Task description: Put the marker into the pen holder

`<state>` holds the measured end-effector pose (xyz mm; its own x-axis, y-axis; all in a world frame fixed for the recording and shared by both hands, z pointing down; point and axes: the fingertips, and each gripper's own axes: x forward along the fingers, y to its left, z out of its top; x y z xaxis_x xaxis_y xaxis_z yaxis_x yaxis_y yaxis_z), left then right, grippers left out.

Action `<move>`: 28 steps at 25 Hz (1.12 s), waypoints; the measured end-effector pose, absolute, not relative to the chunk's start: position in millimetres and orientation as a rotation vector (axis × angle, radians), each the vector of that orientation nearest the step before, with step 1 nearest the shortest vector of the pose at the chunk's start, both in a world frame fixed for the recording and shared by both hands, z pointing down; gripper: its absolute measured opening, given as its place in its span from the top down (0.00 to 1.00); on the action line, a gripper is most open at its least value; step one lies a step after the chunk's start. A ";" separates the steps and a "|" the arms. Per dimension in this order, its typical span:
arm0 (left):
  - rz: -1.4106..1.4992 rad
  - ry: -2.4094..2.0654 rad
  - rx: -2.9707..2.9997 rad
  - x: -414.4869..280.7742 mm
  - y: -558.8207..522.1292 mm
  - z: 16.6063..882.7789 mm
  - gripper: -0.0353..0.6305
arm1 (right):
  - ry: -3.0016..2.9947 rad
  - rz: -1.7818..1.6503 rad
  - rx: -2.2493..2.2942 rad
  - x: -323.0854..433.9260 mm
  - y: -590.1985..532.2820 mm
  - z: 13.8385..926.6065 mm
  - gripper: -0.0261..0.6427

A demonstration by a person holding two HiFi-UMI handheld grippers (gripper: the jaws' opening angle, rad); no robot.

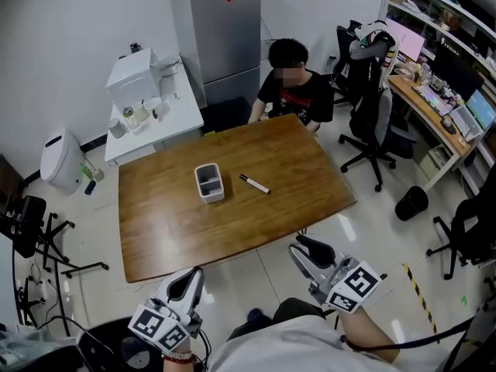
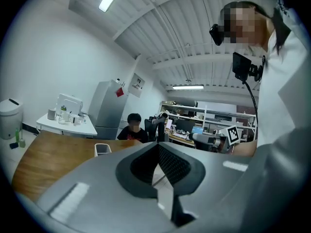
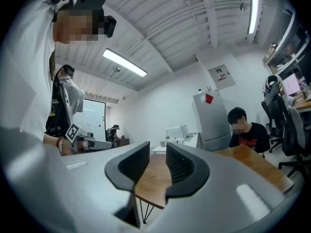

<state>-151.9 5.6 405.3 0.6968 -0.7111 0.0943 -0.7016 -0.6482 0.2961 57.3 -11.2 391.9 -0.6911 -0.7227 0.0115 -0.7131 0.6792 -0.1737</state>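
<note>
A white rectangular pen holder (image 1: 208,182) stands upright near the middle of the wooden table (image 1: 170,223). A black-and-white marker (image 1: 254,184) lies flat on the table just right of it, a short gap apart. Both grippers hang off the table's near edge, over the floor and far from both objects. My left gripper (image 1: 194,274) is at the bottom left, its jaws touching at the tips, empty. My right gripper (image 1: 299,246) is at the bottom right with a narrow gap between its jaws and nothing in it. The left gripper view shows the pen holder (image 2: 102,149) far off.
A person (image 1: 291,84) sits at the table's far side. A white side table (image 1: 147,115) with appliances and a grey refrigerator (image 1: 221,29) stand behind. Office chairs (image 1: 372,122), a black bin (image 1: 411,202) and a cluttered desk (image 1: 434,122) are at the right.
</note>
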 end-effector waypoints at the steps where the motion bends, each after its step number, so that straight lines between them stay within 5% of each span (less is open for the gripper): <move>1: -0.045 -1.124 2.593 -154.1 1.1 407.3 0.96 | 2.830 -0.265 -1.212 57.2 -14.6 396.8 0.84; 11: -0.110 -1.137 2.573 -147.2 -66.7 414.2 0.96 | 2.799 -0.427 -1.259 90.6 -103.1 431.4 0.84; 22: -0.326 -1.332 2.457 -181.5 -188.2 392.7 0.96 | 2.943 -0.342 -1.007 43.1 -235.3 429.2 0.81; 28: -0.292 -1.341 2.400 -176.5 -208.1 418.0 0.96 | 3.089 -0.479 -1.077 59.4 -276.4 503.8 0.77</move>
<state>-176.5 -208.1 418.0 0.5244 -0.8515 0.0014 -0.7737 -0.4759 0.4182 59.4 -276.4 503.8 -0.7756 -0.5807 0.2473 -0.6283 0.7475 -0.2154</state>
